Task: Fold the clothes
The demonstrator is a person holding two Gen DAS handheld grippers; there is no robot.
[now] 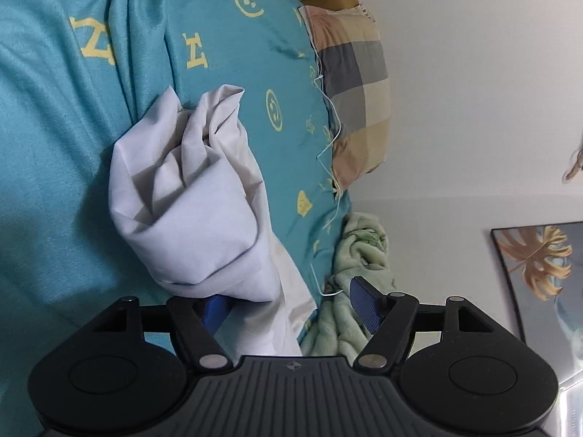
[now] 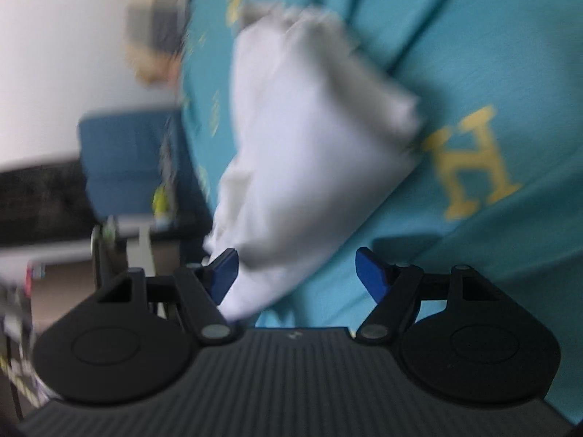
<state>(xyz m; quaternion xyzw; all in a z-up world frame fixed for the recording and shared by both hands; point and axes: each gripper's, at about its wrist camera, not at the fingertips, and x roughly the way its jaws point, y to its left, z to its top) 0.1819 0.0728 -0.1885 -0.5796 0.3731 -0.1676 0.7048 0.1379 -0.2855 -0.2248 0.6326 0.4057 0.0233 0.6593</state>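
On teal bedding point(image 1: 54, 145), crumpled white garment point(image 1: 189, 189), left gripper point(image 1: 288, 306) and right gripper point(image 2: 297, 273) released, checked pillow point(image 1: 353, 83) sharp only leftward.

A yellow serif letter "H" point(image 2: 473, 162) was printed on the teal cotton bedsheet point(image 2: 492, 54); another "H" point(image 1: 196, 51) and an "N" point(image 1: 95, 40) appeared elsewhere on it.
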